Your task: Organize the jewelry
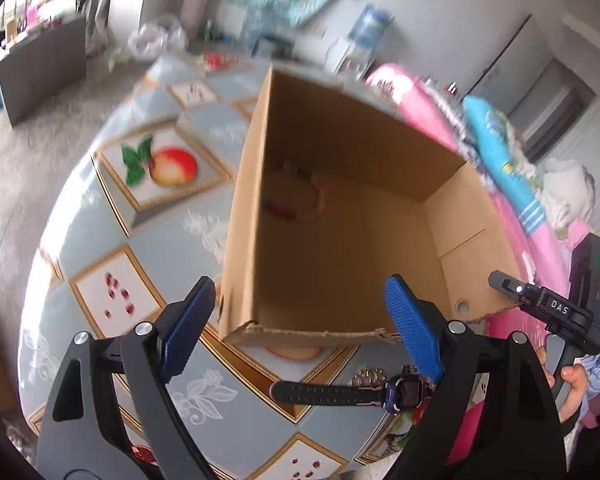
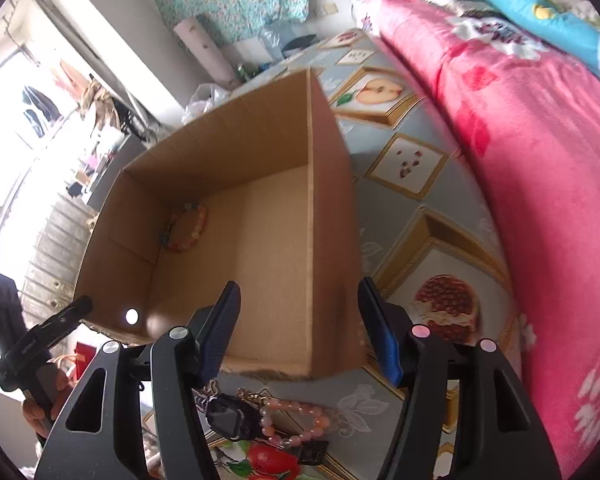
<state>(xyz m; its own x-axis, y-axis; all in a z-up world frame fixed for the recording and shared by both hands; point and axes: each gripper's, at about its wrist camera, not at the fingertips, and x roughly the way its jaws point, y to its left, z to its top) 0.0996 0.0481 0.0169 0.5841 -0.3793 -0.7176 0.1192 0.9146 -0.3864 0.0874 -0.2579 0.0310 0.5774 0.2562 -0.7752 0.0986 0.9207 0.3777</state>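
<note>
An open cardboard box stands on a table with a fruit-print cloth. A multicoloured bead bracelet lies in its far corner. On the cloth in front of the box lie a black-strapped watch, a pink bead bracelet and a small silver piece. My left gripper hovers open over the box's near edge. My right gripper is also open above the near wall. Neither holds anything.
A pink blanket and a blue one are piled along the table's right side. A hand holding the other tool shows at the right edge of the left view. The floor drops away left of the table.
</note>
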